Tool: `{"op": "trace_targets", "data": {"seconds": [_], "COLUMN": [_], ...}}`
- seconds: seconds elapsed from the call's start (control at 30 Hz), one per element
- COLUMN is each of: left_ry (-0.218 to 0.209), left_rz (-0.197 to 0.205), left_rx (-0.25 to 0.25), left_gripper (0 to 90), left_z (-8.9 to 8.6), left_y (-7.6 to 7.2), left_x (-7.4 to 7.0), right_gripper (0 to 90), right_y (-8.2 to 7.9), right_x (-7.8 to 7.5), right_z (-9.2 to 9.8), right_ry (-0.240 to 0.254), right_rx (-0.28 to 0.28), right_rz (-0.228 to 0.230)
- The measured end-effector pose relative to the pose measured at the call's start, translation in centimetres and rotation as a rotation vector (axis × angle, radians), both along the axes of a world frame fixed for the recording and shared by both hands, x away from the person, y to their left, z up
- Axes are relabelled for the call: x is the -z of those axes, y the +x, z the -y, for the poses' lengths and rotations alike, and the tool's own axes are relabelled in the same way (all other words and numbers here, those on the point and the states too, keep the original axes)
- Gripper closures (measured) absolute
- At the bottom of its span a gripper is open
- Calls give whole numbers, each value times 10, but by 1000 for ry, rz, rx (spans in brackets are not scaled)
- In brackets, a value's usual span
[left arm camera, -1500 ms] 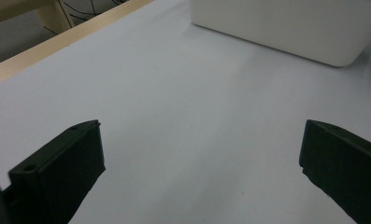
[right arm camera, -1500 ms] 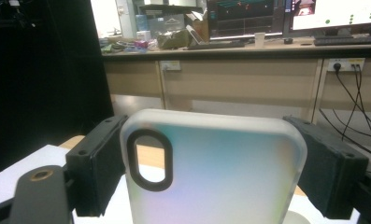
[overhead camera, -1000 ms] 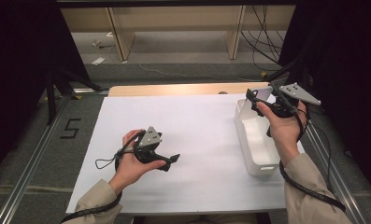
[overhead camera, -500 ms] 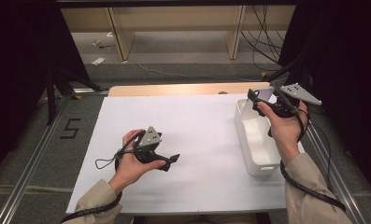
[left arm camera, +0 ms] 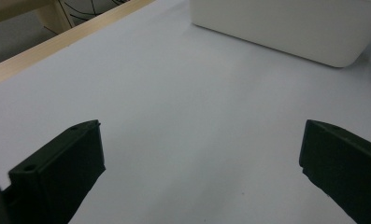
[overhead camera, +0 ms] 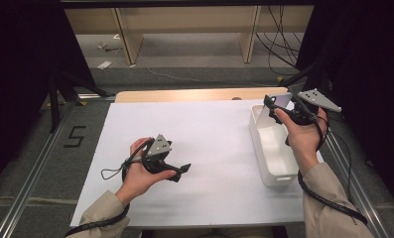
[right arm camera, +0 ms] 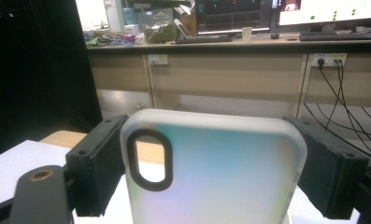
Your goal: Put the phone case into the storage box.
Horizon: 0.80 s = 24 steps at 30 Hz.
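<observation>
A translucent phone case (right arm camera: 216,172) with a black oval camera cutout stands between my right gripper's two black jaws, which press on both its sides. In the high view that right gripper (overhead camera: 280,106) holds the phone case (overhead camera: 282,100) above the far end of a white bin (overhead camera: 273,151) at the table's right side. My left gripper (overhead camera: 180,171) rests low over the white table sheet (overhead camera: 209,139) at centre left, jaws wide apart with nothing between them. The left gripper view looks across the sheet toward the white bin (left arm camera: 286,25).
A wooden strip (overhead camera: 194,94) runs along the table's far edge. Desks, shelving and cables (right arm camera: 332,88) lie beyond the table. Metal rails (overhead camera: 31,183) flank the table on both sides.
The right gripper with the phone case has drifted very slightly; the left hand and gripper have stayed where they were.
</observation>
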<state>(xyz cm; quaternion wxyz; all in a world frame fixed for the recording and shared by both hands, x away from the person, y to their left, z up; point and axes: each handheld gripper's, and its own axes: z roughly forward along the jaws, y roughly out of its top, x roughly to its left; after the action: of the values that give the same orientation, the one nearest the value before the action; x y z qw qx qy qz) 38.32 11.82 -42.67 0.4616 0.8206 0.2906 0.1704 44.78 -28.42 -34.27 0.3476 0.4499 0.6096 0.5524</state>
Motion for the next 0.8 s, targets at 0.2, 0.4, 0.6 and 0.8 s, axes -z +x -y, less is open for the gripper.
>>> {"op": "trace_targets", "data": {"seconds": [0.2,0.4,0.6,0.8], "left_ry": [-4,-2,-6,-4], "left_rz": [2,2,2,3], "left_rx": [0,1,-1,-1], "left_gripper": [0,0,0,0], "left_z": [0,0,-1,0], "left_y": [0,0,0,0], "left_x": [0,-1,0,-1], "right_gripper": [186,186,186,186], "right_y": [1,1,2,3], "right_x": [1,2,3,3], "right_z": [0,1,3,5], "right_ry": [-2,-2,-5,-9], "right_rx": [3,7,13,20], "right_rz": [-4,-5,-12,-8]}}
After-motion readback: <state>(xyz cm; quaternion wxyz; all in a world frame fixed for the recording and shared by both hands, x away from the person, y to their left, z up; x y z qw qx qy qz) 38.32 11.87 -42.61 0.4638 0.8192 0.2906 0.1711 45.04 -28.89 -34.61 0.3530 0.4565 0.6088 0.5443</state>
